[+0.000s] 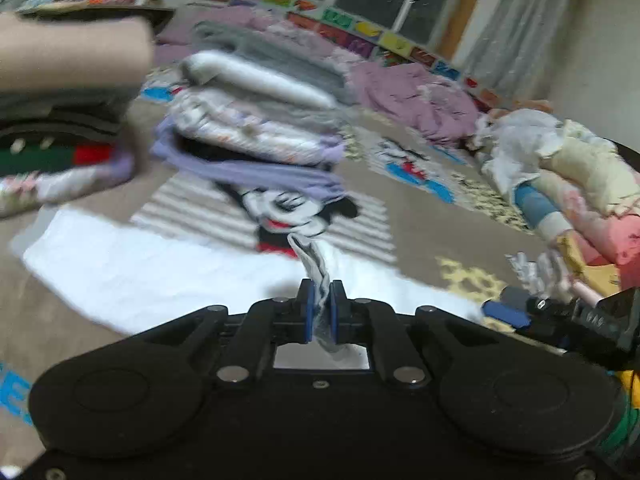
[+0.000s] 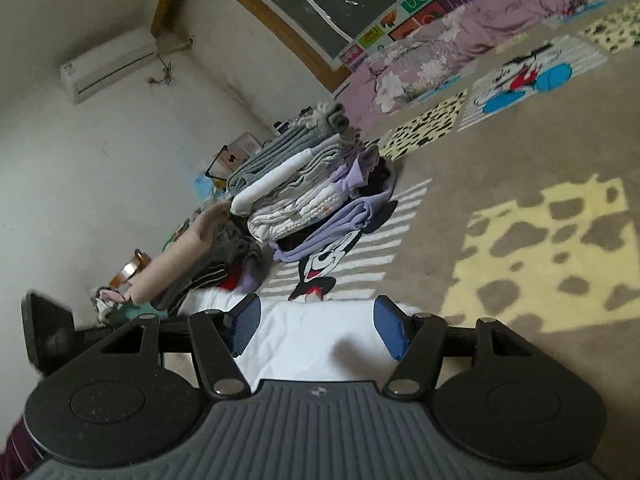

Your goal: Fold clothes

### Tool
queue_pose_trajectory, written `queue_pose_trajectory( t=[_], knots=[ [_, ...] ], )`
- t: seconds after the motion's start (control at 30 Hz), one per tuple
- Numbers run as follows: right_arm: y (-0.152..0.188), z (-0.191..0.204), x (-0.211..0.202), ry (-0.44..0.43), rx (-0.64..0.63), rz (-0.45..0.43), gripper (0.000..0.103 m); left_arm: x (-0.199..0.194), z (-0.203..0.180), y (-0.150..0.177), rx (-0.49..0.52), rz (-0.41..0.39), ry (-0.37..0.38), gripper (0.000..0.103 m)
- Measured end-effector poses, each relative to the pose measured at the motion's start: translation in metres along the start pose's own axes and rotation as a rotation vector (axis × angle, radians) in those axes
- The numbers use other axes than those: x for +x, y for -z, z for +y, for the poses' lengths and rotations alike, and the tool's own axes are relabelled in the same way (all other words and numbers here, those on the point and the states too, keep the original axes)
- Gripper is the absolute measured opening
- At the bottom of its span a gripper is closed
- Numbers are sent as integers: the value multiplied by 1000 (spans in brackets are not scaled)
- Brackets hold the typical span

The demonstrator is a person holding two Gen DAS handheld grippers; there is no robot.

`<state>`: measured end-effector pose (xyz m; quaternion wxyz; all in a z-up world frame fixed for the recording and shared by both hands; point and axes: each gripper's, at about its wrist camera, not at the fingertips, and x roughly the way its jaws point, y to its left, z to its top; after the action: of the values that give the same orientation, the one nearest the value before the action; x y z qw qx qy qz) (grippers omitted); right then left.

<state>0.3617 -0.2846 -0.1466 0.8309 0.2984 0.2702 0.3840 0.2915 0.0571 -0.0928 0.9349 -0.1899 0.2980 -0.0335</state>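
Observation:
A white garment (image 1: 152, 272) lies spread flat on the patterned carpet. My left gripper (image 1: 321, 300) is shut on a bunched fold of the white garment, which rises pinched between the blue pads (image 1: 307, 304). The right gripper shows at the right edge of the left wrist view (image 1: 508, 314). In the right wrist view my right gripper (image 2: 316, 330) is open, its blue pads (image 2: 390, 332) wide apart just above the white garment (image 2: 320, 340), holding nothing.
A stack of folded clothes (image 1: 256, 120) stands beyond the garment, with a second stack (image 1: 60, 120) at the left. An unfolded heap (image 1: 568, 176) lies at the right. Purple bedding (image 1: 412, 92) lines the far wall under the window.

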Motion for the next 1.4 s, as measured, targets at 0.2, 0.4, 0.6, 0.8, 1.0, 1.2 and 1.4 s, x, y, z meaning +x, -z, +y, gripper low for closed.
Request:
queue_pose_trajectory(
  t=[0.2,0.4,0.6,0.8,1.0,1.2,1.4],
  knots=[
    [7,-7,39,73,18,89,62,16,24,17,-57,54,-6,6],
    [11,-11,43,66,22,87,60,22,41,31,-119,54,14,6],
    [20,18,-24,133,-102,7,61,22,47,34,-126,53,49,5],
    [69,88,-38,289,-438,49,54,21,50,35,-134,56,71,5],
    [113,112,-1,493,-610,153,51,20,53,34,-153,65,87,5],
    [132,152,-58,466,-617,8,51,19,54,32,-161,74,95,6],
    [163,154,-37,372,-570,196,56,17,50,30,-140,66,87,6]
  ],
)
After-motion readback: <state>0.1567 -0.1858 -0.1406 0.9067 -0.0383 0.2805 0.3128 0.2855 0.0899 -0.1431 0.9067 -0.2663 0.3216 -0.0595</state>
